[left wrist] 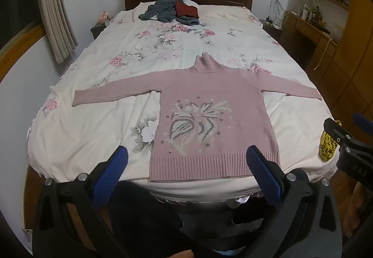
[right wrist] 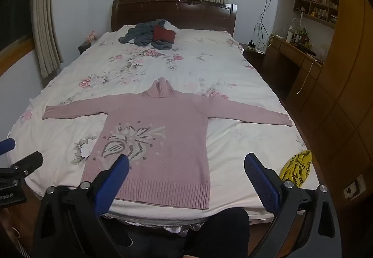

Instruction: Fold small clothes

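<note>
Lying flat mid-frame on the floral bed point(left wrist: 93, 66), the pink sweater point(left wrist: 209, 106) had sleeves spread, hem at the near edge. Left gripper point(left wrist: 186, 160) and right gripper point(right wrist: 186, 167) hovered low in frame, jaws spread, pinching nothing. Yellow cloth point(right wrist: 296, 169) sat lower right; grey-red clothes pile point(left wrist: 170, 10) at top.

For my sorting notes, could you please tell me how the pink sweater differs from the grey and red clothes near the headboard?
The pink sweater lies flat with both sleeves spread; the grey and red clothes sit bunched in a heap. The sweater is at the near end of the bed, the heap at the far end. The sweater shows a knitted floral motif; the heap looks plain. Both rest on the floral sheet, untouched.
</note>
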The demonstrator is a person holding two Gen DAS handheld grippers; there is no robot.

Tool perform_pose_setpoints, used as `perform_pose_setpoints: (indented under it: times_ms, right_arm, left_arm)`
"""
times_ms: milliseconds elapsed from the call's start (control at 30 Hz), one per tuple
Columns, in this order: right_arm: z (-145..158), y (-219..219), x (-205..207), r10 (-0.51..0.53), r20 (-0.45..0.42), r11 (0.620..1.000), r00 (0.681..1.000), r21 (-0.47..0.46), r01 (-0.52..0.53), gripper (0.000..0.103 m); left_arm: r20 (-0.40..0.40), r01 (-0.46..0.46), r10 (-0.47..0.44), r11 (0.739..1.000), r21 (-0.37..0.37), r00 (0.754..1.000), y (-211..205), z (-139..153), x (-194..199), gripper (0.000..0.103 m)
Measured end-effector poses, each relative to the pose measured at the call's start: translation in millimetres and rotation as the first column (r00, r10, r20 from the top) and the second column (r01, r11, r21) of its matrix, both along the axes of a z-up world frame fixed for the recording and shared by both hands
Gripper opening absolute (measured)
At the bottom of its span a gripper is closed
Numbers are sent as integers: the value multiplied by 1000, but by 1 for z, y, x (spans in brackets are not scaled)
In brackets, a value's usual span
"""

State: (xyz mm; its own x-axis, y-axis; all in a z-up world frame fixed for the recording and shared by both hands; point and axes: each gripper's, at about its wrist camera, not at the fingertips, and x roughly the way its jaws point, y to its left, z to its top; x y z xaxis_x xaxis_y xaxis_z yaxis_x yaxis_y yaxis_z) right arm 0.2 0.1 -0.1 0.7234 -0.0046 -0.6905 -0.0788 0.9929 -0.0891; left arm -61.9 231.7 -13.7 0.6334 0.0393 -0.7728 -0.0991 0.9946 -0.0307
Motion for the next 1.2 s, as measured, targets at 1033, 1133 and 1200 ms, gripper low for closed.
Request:
perform_pose_setpoints:
  times_ms: [1033, 1133, 1200]
  right_arm:
    - [1, -3, 1, -8, 18, 1000, 1000, -10, 8, 99]
    - [3, -3, 1, -8, 19, 1000, 1000, -13, 9, 99]
    - [4, -3, 2, -8, 20, 1000, 1000, -13, 8, 99]
  left_arm:
    - [1, 4, -4, 1000, -5, 1000, 4, -4, 0, 100]
    - [3, 2, -2, 1000, -6, 1000, 6, -4, 1, 100]
    - [3, 1, -1, 1000, -4, 1000, 4, -4, 1, 100]
